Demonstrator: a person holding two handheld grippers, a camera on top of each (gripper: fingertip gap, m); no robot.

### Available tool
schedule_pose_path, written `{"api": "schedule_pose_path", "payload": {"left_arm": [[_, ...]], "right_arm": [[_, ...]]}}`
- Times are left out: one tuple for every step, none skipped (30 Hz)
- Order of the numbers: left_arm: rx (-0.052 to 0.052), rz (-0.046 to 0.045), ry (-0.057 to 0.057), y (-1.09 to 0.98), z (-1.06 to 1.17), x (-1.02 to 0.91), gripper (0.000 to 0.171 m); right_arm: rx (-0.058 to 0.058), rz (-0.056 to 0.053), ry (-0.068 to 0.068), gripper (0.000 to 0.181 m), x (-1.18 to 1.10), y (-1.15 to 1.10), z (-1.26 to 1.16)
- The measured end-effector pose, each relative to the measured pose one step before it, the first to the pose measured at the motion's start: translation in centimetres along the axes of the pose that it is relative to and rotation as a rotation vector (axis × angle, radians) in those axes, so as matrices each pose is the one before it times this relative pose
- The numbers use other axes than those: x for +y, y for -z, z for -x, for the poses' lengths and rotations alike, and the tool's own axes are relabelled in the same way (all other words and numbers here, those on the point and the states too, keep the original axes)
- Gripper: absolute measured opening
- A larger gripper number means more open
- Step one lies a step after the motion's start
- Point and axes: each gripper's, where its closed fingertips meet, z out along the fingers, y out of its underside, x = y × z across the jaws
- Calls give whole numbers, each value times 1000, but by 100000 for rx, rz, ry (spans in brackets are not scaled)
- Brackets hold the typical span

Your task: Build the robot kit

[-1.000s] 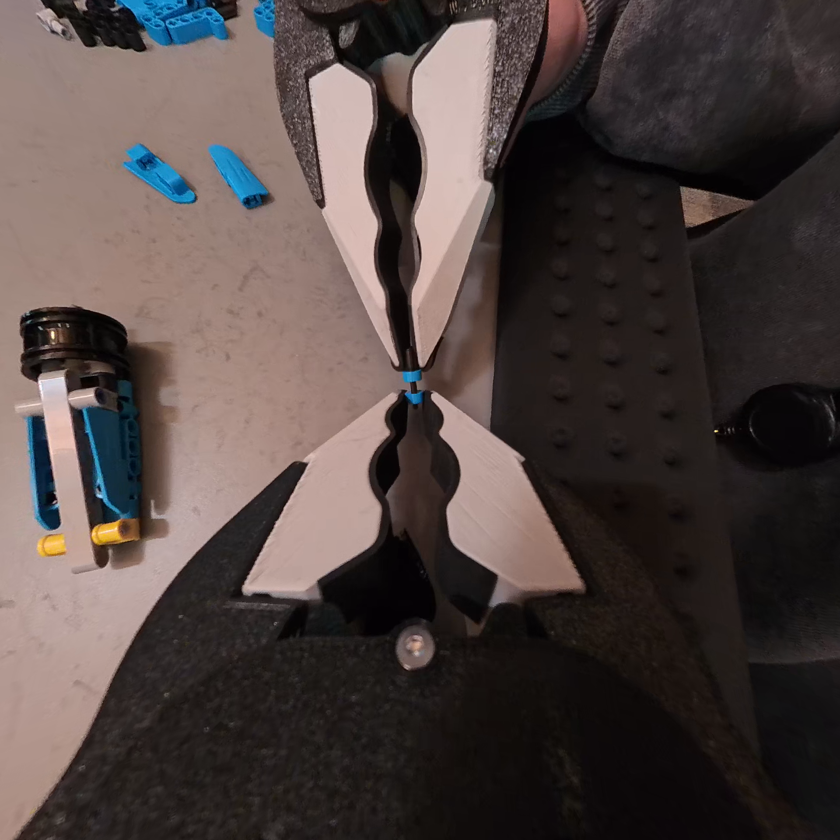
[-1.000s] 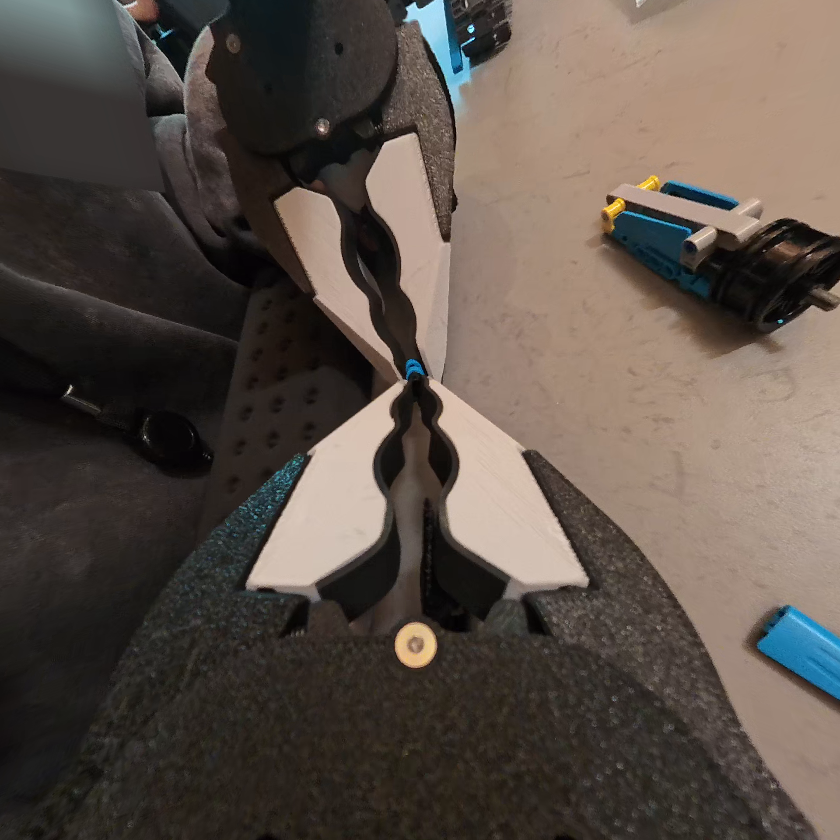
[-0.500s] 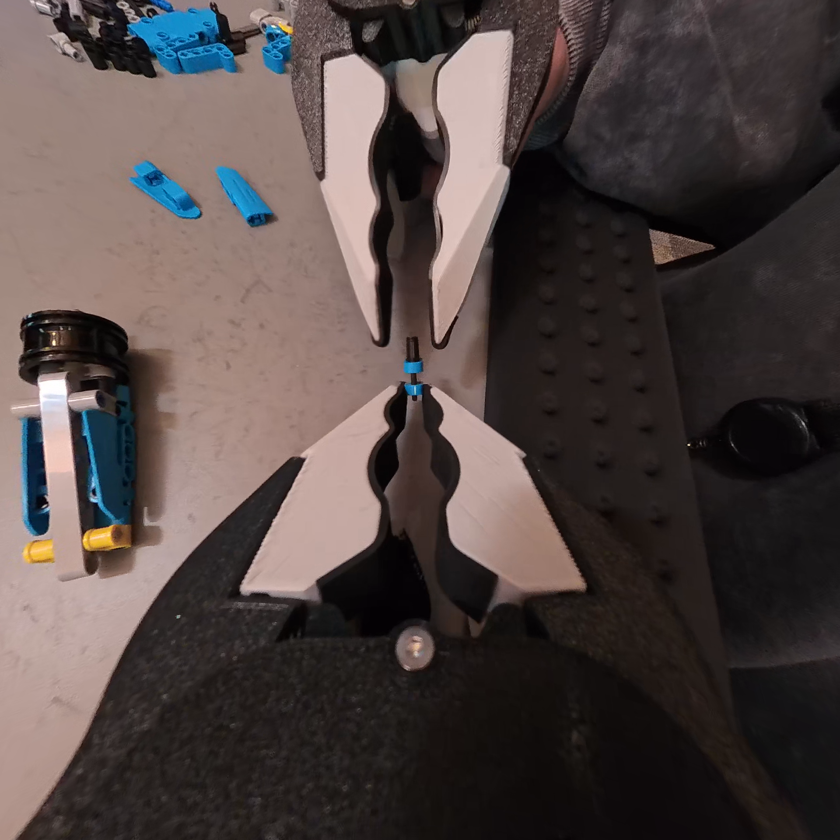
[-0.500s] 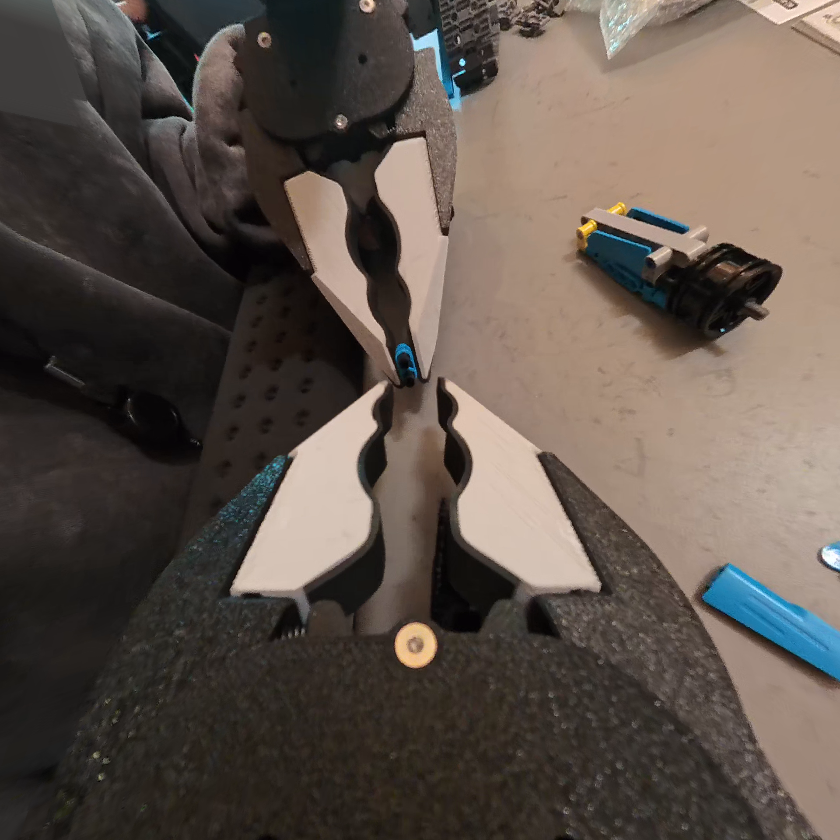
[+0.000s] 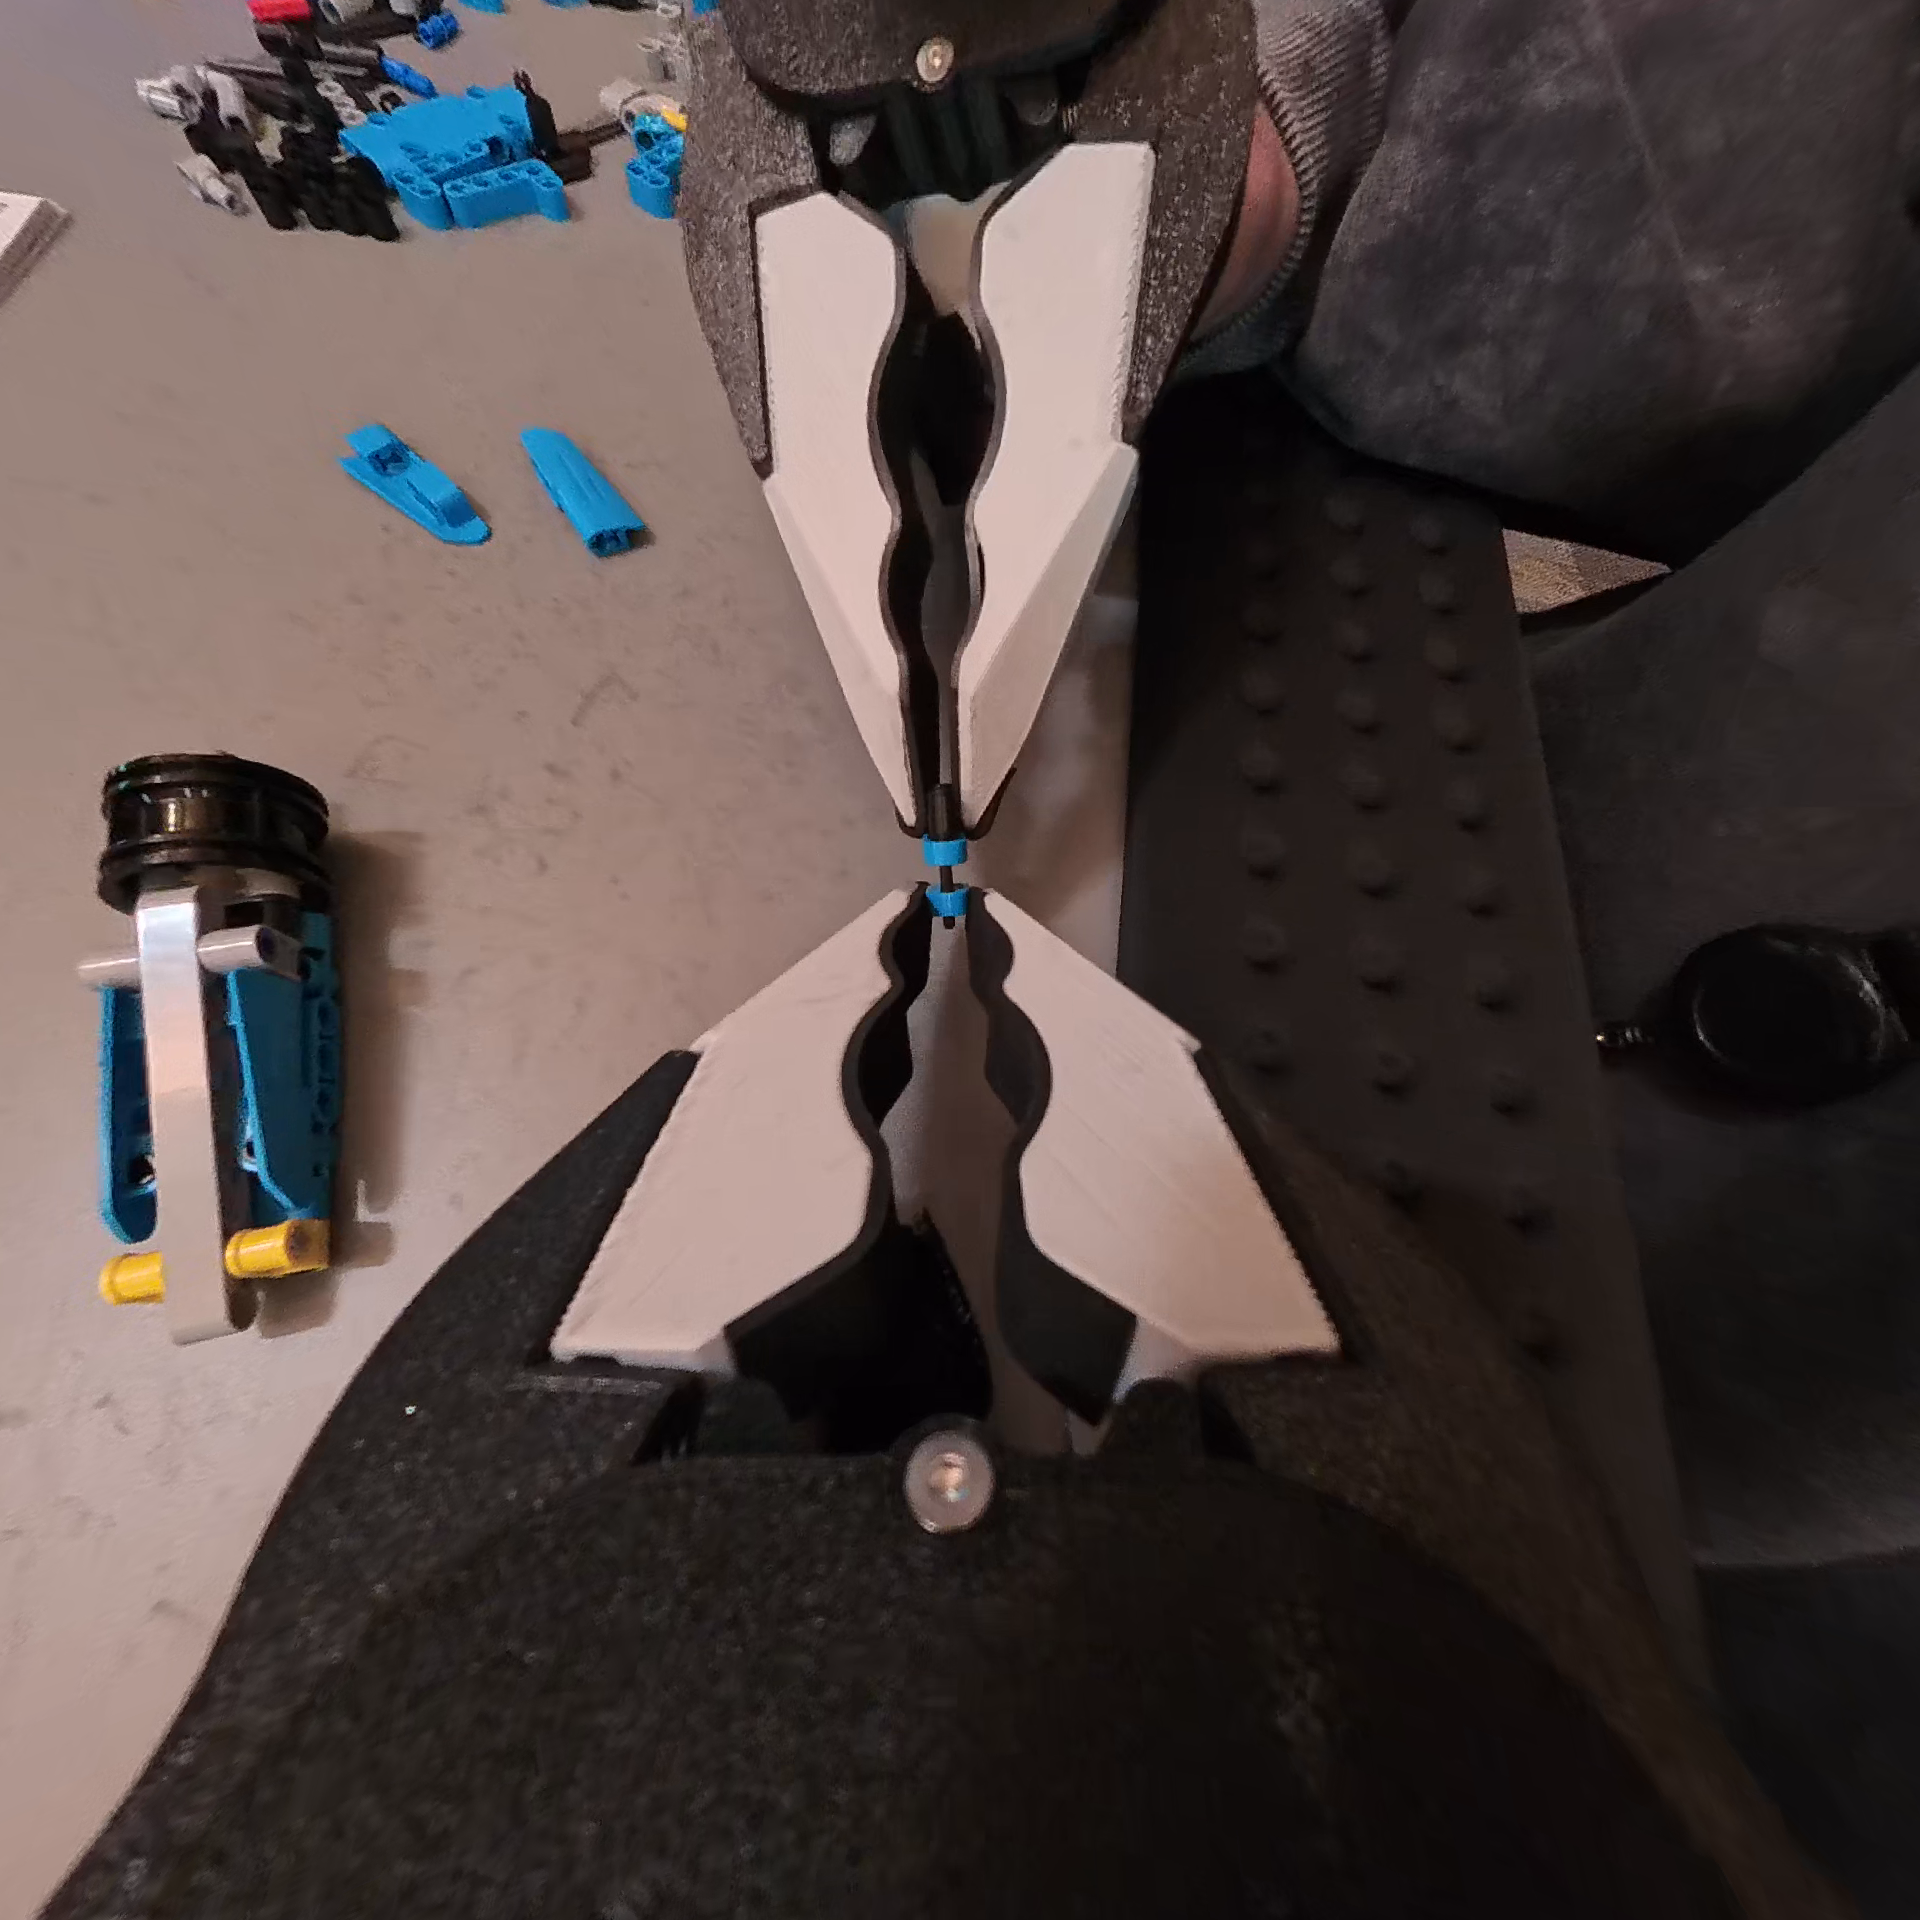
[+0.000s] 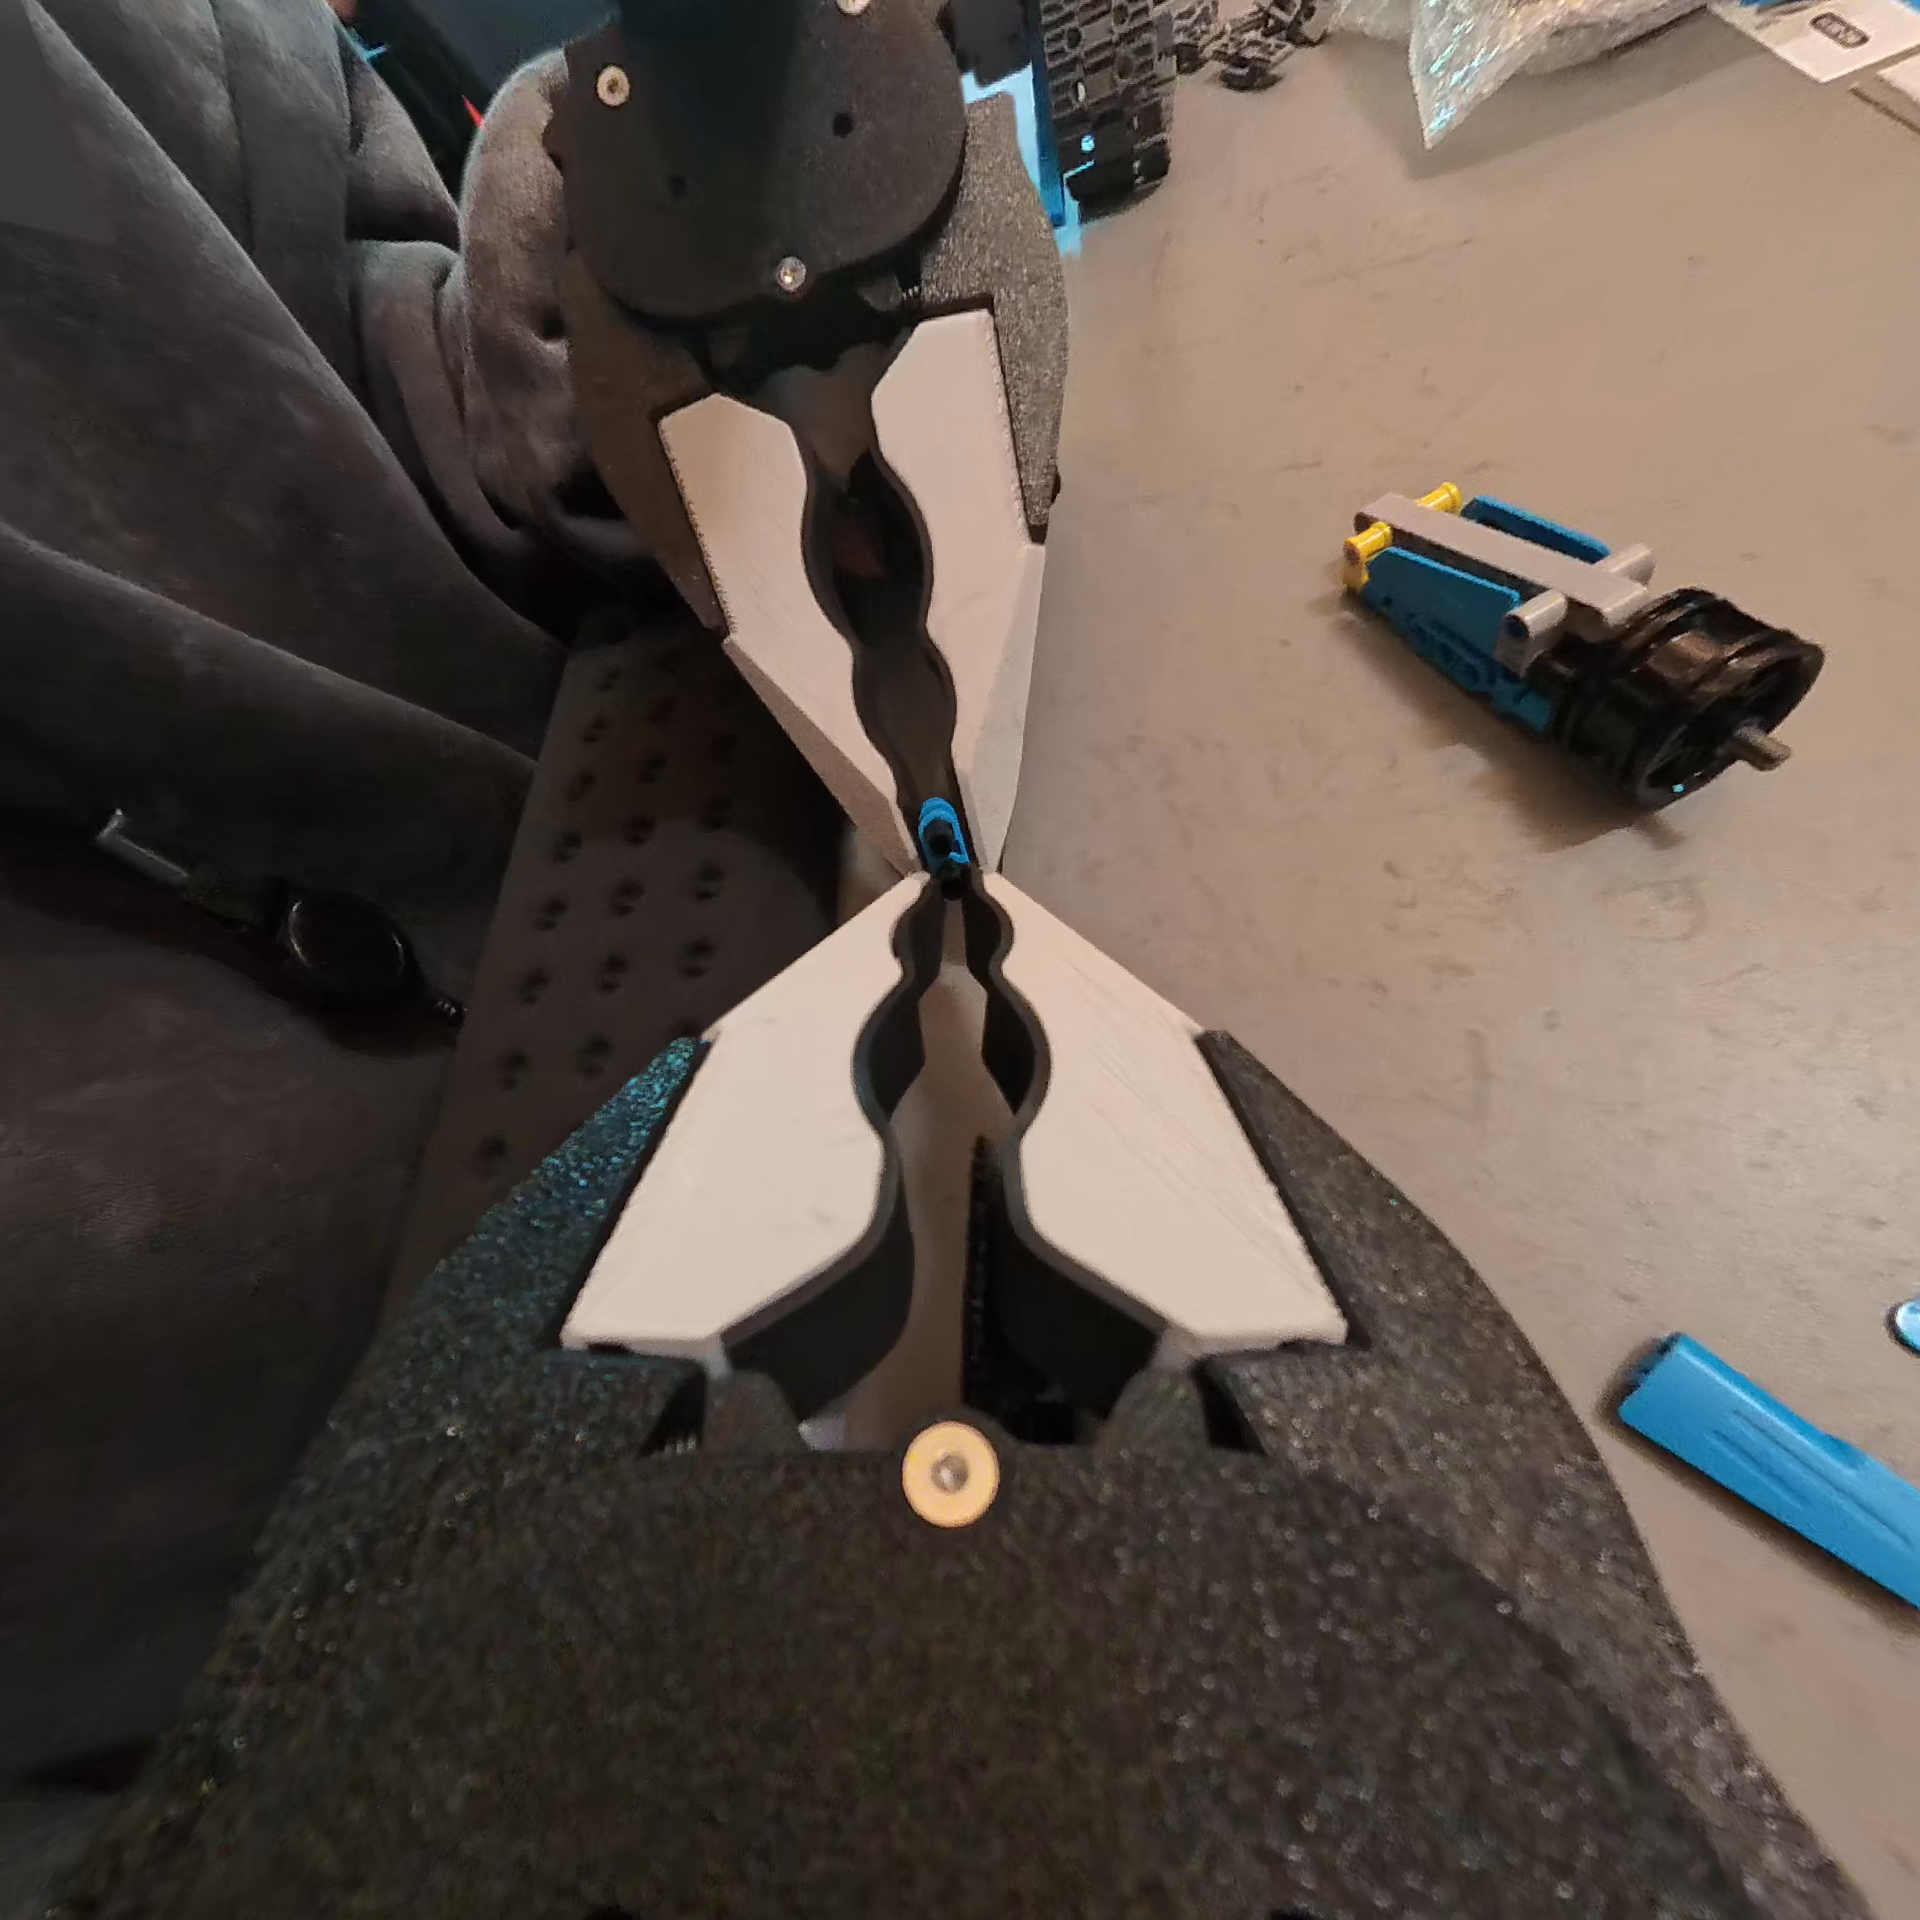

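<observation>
Two grippers meet tip to tip in front of me, sharing one small black axle with blue bushings (image 5: 945, 868). My left gripper (image 5: 943, 906) is clamped on the axle's near end at one blue bushing; my right gripper (image 6: 948, 891) is pinched on the far black tip, its fingers nearly together. In the left wrist view the right gripper (image 5: 943, 821) comes down from 12 o'clock; in the right wrist view the left gripper (image 6: 951, 847) does the same, with the axle (image 6: 940, 831) seen end-on.

Only the left view shows the two loose blue curved panels (image 5: 416, 483) at 10 o'clock and the heap of black and blue parts (image 5: 353, 166) at 11. Only the right view shows a crinkled clear bag (image 6: 1538, 42) and a printed sheet at 1 o'clock; I leave its print unread.

Both views show the blue and grey assembly with a black wheel (image 5: 208, 1049) (image 6: 1579, 634) lying on the grey table (image 5: 520, 727), and a dark studded pad (image 5: 1340, 831) beside my sleeve.
</observation>
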Motion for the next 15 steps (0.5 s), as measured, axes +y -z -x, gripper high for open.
{"api": "schedule_pose_path", "payload": {"left_arm": [[-625,560,-377,-83,18,71,3],[-543,1098,-213,-117,42,136,3],[334,-358,-13,8,-58,-74,3],[-317,-683,-267,3,10,-126,3],[2,75,30,-54,-3,-31,2],[202,1523,-134,-140,-47,190,2],[-943,2053,-1331,-181,-22,271,3],[-255,695,-466,-63,-27,88,2],[-273,-1012,569,88,84,-120,2],[-56,-750,294,74,35,-92,2],[-115,928,384,-68,57,121,2],[-439,348,-17,-32,51,45,2],[-75,-723,-387,76,-33,-97,2],[107,-689,542,67,38,-73,2],[359,346,597,-30,19,30,2]], "right_arm": [[-640,-383,-622,3,-19,12,50],[548,755,-454,3,107,-67,-115],[682,-91,1066,3,-11,-34,15],[-1079,-1125,-1275,3,-123,58,56],[-833,-1017,-1207,3,-127,94,-23],[-697,301,-572,3,43,-59,46],[383,2009,-169,3,271,-189,-71],[254,1334,499,3,172,-137,21],[374,-111,-7,3,-8,-2,-41],[76,-1322,-78,3,-168,114,-9],[586,488,535,3,64,-38,-11],[1112,983,-57,3,126,-102,-148],[-552,-102,-230,3,-8,19,46],[-474,-611,-239,3,-74,51,44],[833,56,316,3,9,-6,-67]]}}
